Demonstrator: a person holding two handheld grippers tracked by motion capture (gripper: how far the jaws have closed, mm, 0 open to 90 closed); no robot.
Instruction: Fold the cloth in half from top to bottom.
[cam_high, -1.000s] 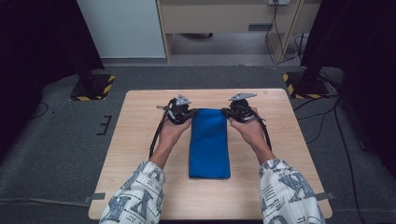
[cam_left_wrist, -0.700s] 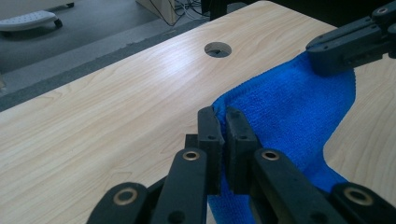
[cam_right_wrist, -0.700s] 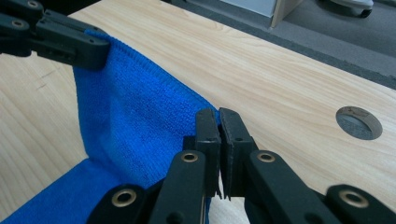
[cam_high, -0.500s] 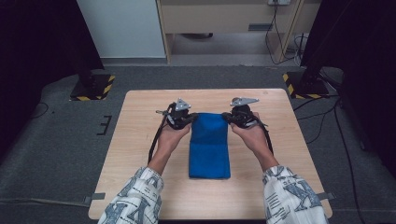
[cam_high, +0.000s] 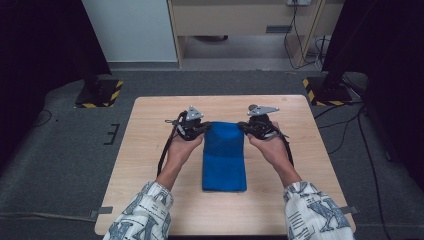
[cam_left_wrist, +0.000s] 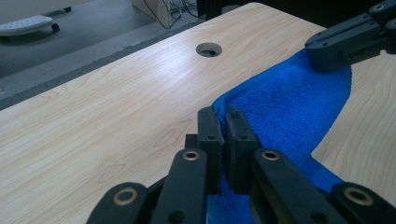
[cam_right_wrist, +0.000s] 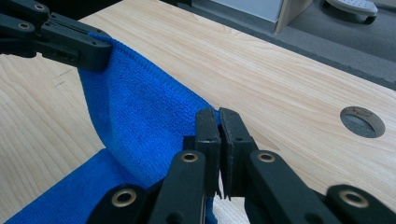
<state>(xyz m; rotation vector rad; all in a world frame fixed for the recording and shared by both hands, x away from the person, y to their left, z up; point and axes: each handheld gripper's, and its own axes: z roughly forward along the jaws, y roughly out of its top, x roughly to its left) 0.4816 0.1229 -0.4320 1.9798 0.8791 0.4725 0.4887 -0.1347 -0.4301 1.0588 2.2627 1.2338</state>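
Two grippers, both clamped on the far end of a blue towel (cam_high: 224, 157). Left gripper (cam_high: 199, 128) pinches the far left corner, jaws pressed together on the cloth edge, seen close in the left gripper view (cam_left_wrist: 223, 122). Right gripper (cam_high: 249, 127) pinches the far right corner, jaws together on the cloth, close in the right gripper view (cam_right_wrist: 216, 122). Far end of the towel lifted off the table and stretched between the two grippers, near end lying flat, roughly mid-table. Each gripper is held in a hand; patterned sleeves (cam_high: 142, 215) come in from the near edge. Table (cam_high: 150, 135) is light wood with a round cable hole (cam_left_wrist: 208, 49). Around it grey carpet floor (cam_high: 65, 150), black stands with yellow-black striped bases (cam_high: 97, 92) far left and far right, cables on the floor at right, a wooden cabinet (cam_high: 240, 17) at the far side
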